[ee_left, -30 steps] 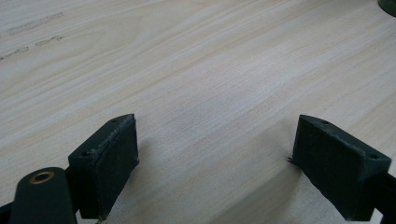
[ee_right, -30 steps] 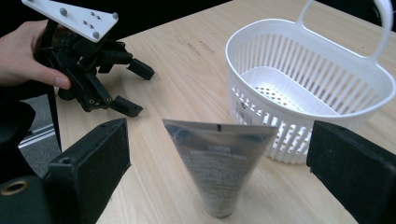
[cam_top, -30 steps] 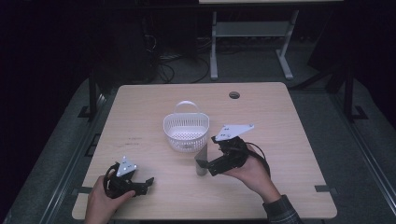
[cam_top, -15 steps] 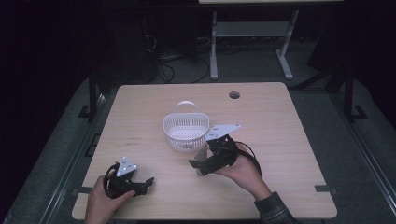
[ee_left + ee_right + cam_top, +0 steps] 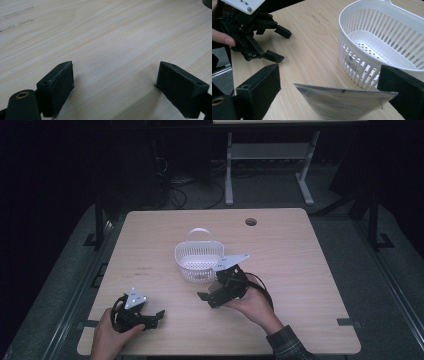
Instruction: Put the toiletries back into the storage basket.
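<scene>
my right claw hangs just in front of the white slotted basket, jaws spread wide, and between them sits a flat silvery foil packet; i cannot tell whether either pad touches it. the basket stands upright near the middle of the wooden table. my left claw rests well apart from the basket, toward my near edge, jaws spread over bare wood.
</scene>
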